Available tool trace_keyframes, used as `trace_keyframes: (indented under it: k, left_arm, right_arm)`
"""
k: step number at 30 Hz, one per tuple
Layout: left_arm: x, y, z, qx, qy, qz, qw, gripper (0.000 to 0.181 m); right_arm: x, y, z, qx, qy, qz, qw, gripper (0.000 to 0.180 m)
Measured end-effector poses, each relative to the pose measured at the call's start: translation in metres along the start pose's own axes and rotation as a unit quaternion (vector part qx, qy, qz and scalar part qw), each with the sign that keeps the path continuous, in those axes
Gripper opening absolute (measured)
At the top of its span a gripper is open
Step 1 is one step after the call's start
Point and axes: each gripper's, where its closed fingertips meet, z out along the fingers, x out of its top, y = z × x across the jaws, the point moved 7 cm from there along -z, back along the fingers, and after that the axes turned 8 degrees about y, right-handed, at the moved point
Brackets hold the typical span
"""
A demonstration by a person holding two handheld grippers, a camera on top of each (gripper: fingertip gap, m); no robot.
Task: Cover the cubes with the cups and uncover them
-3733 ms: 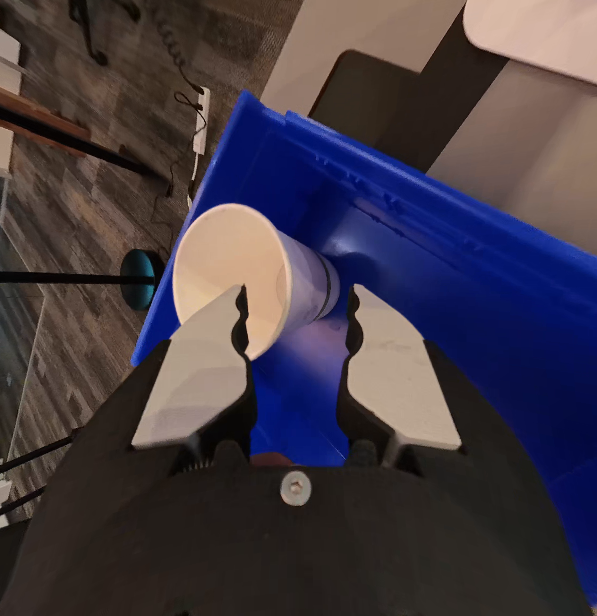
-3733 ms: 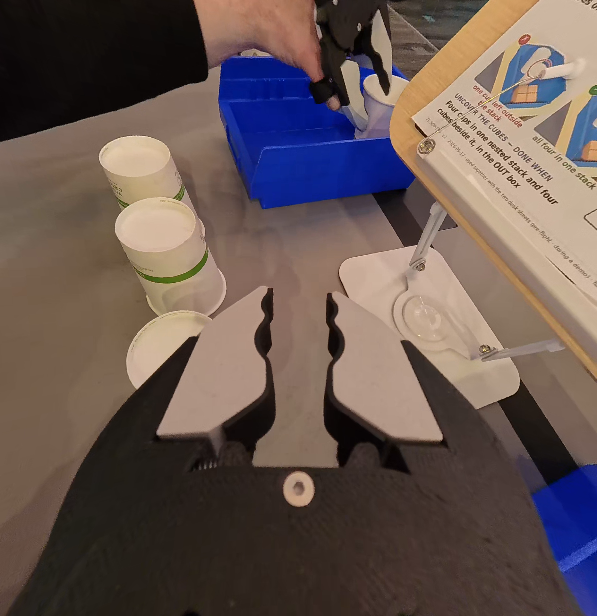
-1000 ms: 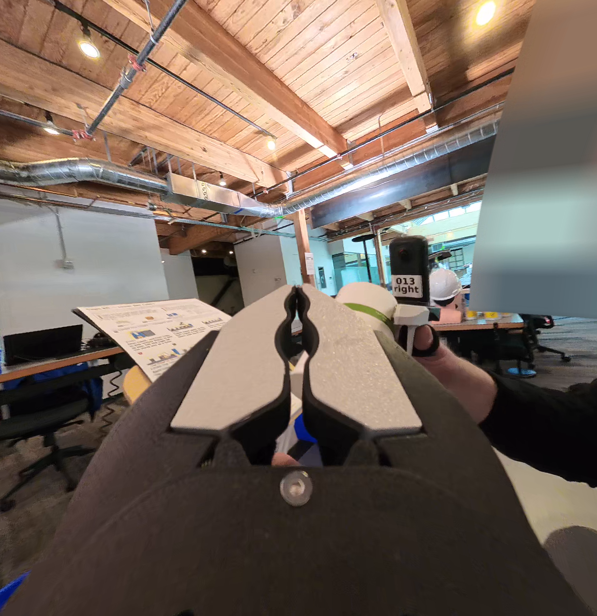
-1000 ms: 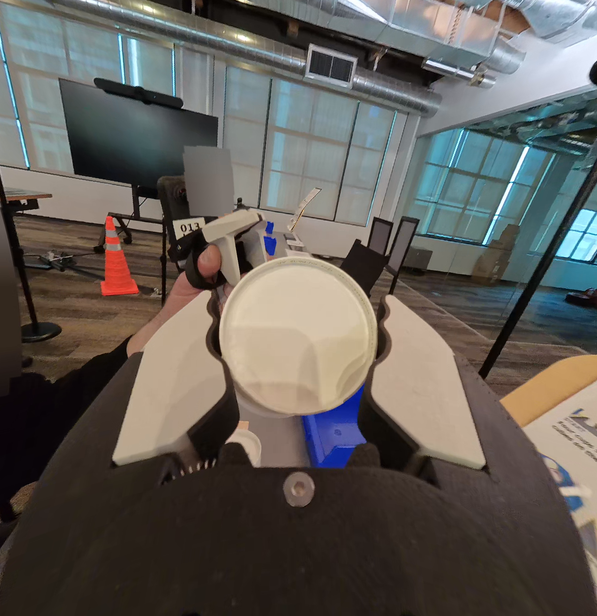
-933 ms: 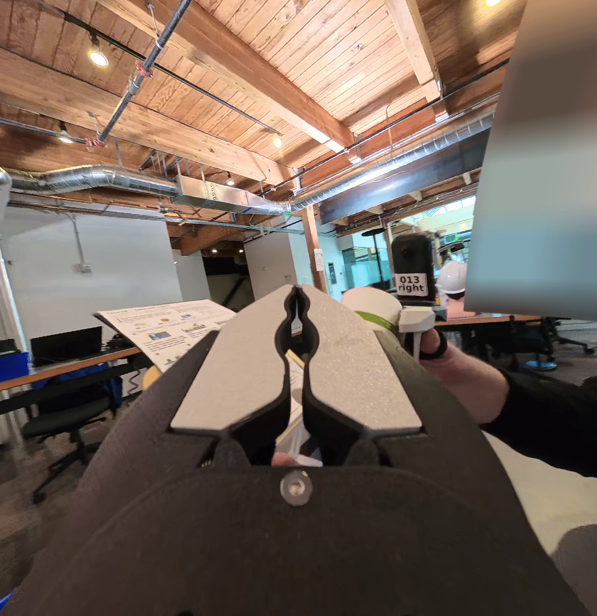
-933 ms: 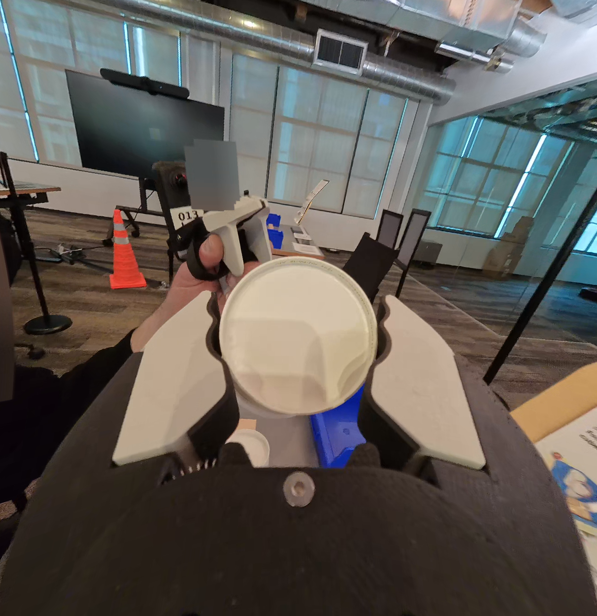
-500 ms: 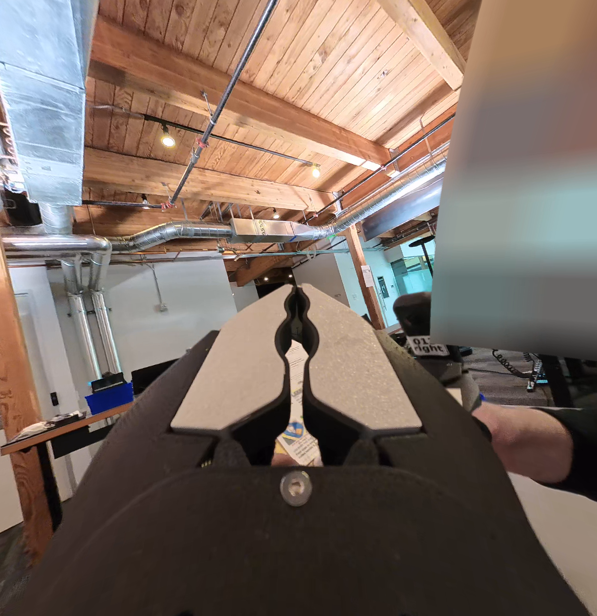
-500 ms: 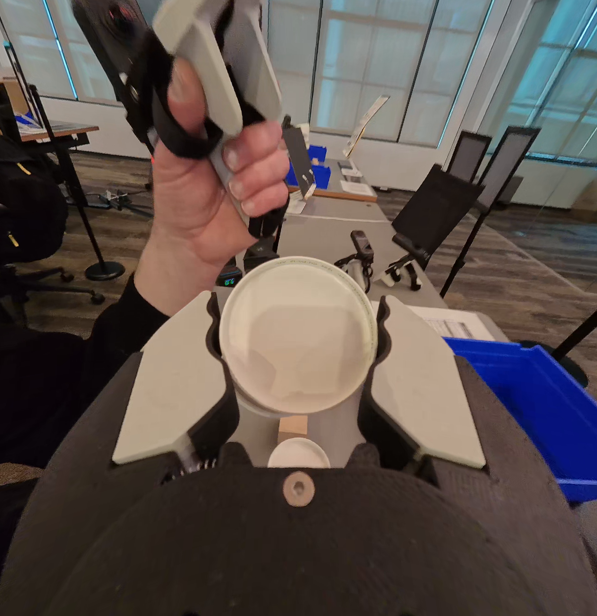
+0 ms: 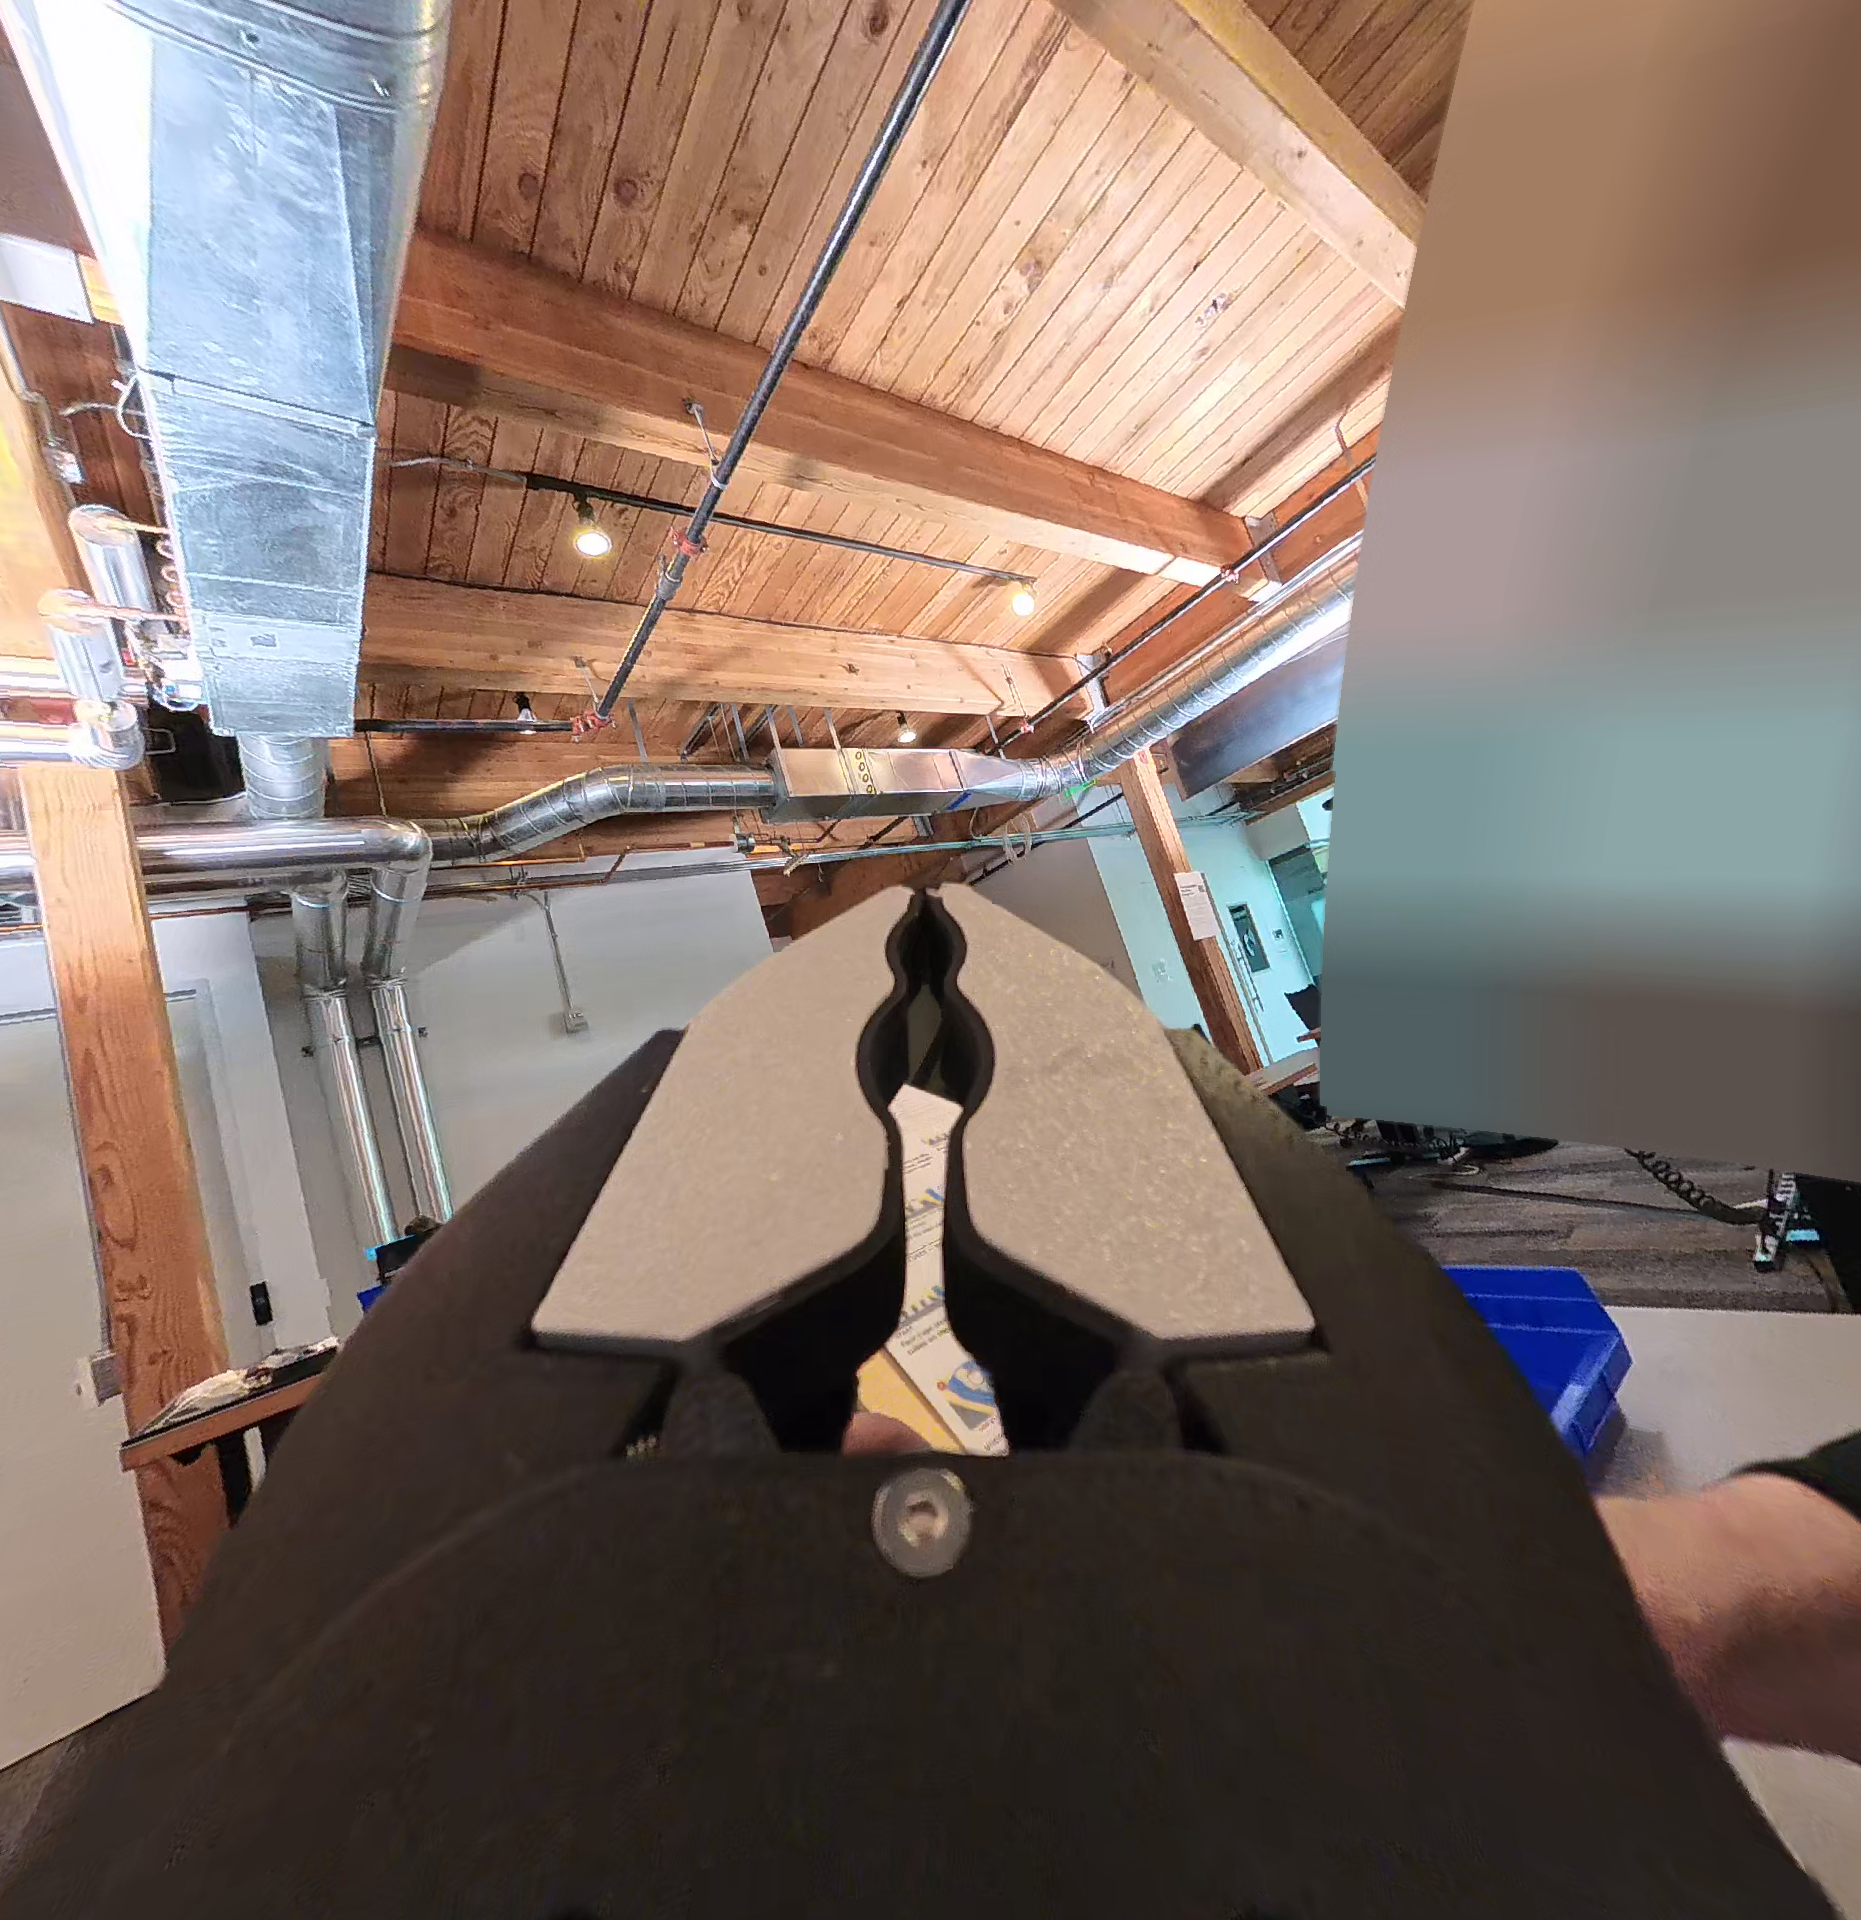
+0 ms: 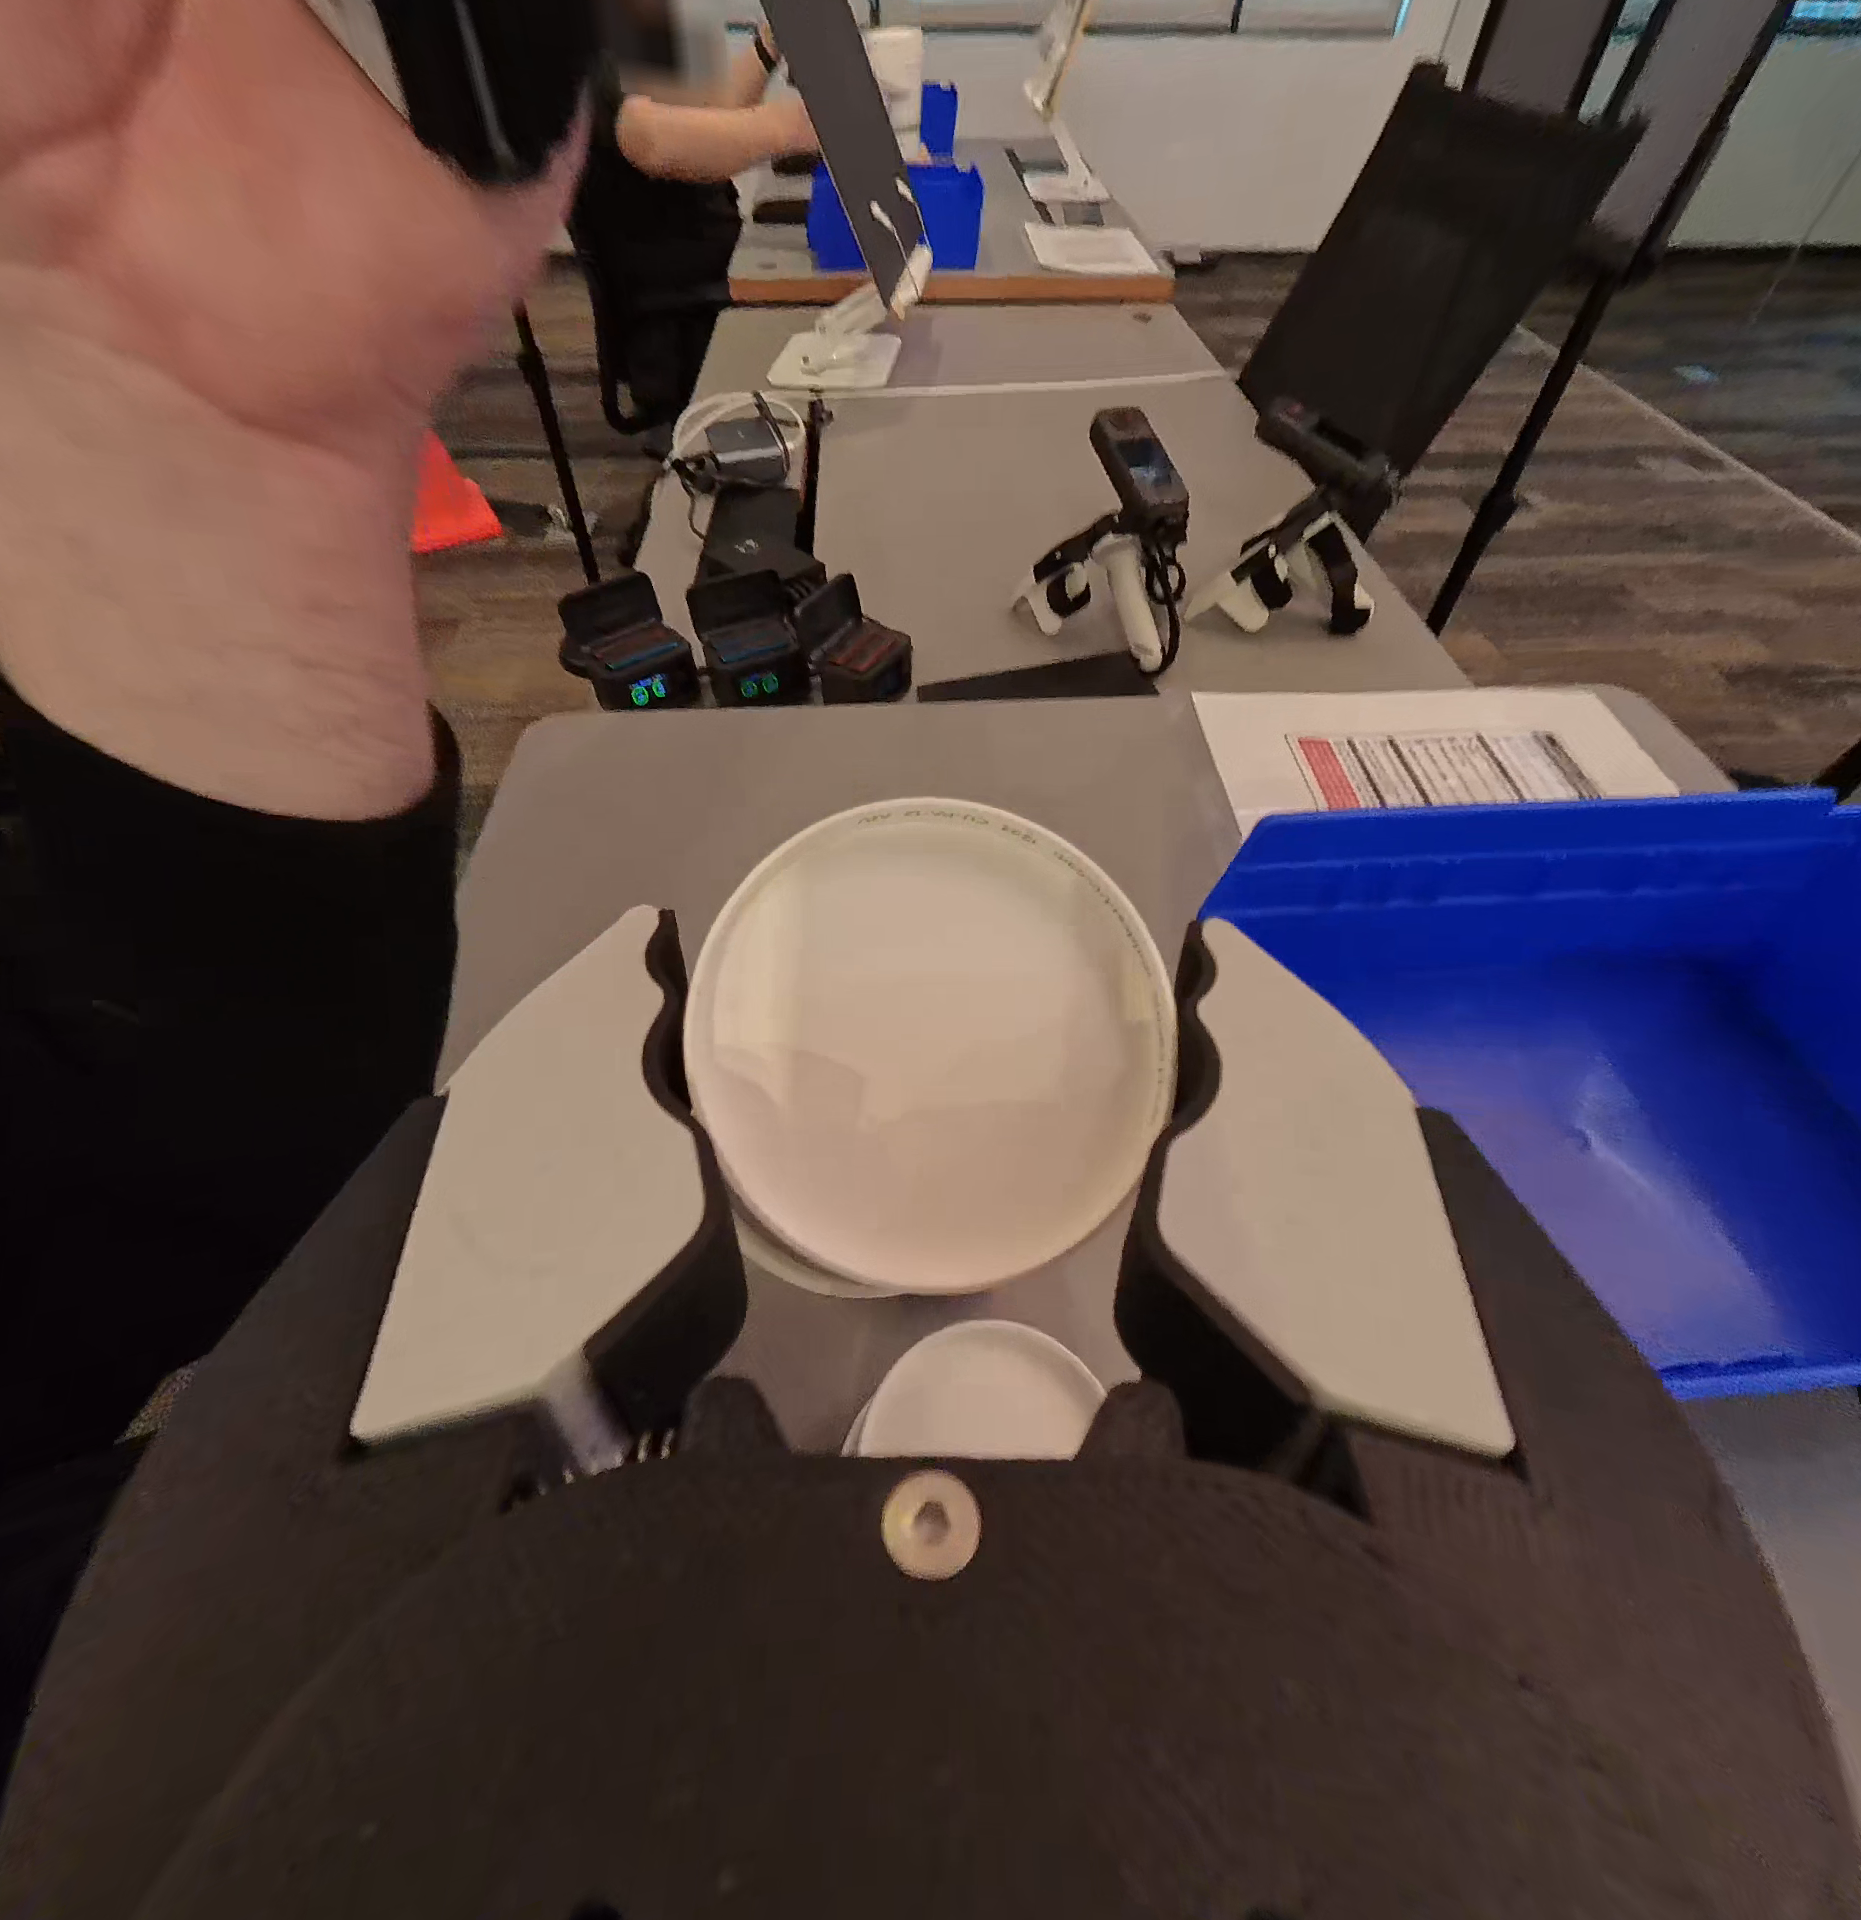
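The right tool (image 10: pixel 931 1039) is clenched on a white paper cup (image 10: pixel 931 1049), its two fingers (image 10: pixel 552 1195) pressing the cup's sides. The cup is held bottom-up toward the camera, so its flat round base fills the gap between the fingers. Just below it, close to the tool's body, the round white top of a second cup (image 10: pixel 978 1392) shows on the grey tabletop (image 10: pixel 697 790). No cube can be made out in either view. To the right of the held cup stands a blue bin (image 10: pixel 1591 1039), its open inside facing the tool. Beyond the bin a printed sheet (image 10: pixel 1425 758) lies on the tabletop. At upper left a blurred hand (image 10: pixel 199 395) hangs above the tabletop, with a black sleeve below it. Farther off, another table carries chargers and spare handheld tools.

The left tool (image 9: pixel 928 909) is closed tight on nothing, its fingertips touching, and it points up toward a wooden ceiling (image 9: pixel 905 312) with metal ducts. In that view, a hand (image 9: pixel 1757 1621) and the blue bin (image 9: pixel 1549 1351) show at lower right.
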Motion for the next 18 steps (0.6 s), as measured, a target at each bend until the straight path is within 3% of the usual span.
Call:
trace_keyframes:
  k: [8, 18]
  left_arm:
    - [-0.002, -0.002, -0.001, 0.000, 0.002, -0.005, 1.000, 0.000]
    - [-0.002, -0.001, 0.001, -0.004, 0.002, -0.006, 1.000, 0.000]
  right_arm:
    - [-0.036, 0.000, 0.029, -0.016, -0.072, 0.016, 0.997, 0.091]
    - [-0.049, 0.007, 0.038, -0.046, -0.109, 0.005, 0.993, 0.092]
